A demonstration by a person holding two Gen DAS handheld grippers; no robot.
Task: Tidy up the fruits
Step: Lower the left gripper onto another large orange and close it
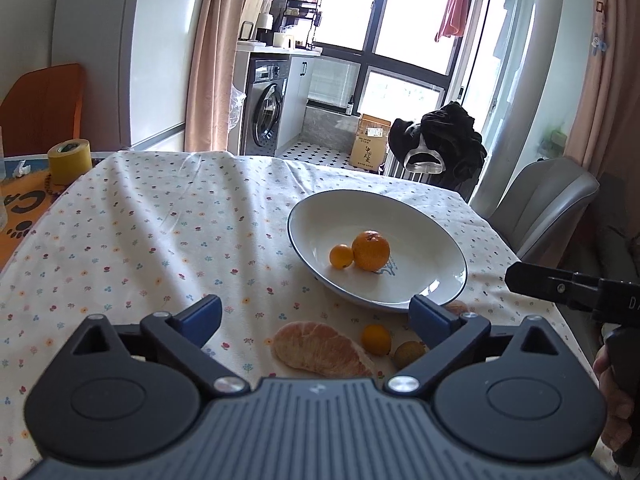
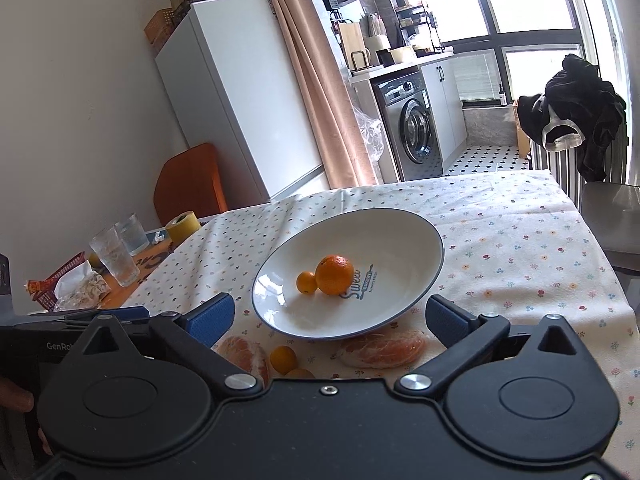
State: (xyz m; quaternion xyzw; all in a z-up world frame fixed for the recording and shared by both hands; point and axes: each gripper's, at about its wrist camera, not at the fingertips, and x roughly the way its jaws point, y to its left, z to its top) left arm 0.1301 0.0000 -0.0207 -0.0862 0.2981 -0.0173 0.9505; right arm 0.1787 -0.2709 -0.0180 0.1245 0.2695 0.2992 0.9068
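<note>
While both tools hang empty, the left gripper [image 1: 316,314] and right gripper [image 2: 330,318] gape wide above loose fruit; a peeled pale-orange citrus segment [image 1: 320,354] and small round kumquat [image 1: 376,339] lie on the floral tablecloth [image 1: 160,240], presumably awaiting transfer; beyond, the white blue-rimmed ceramic plate [image 1: 420,232] cradles a mandarin [image 1: 371,250].
</note>
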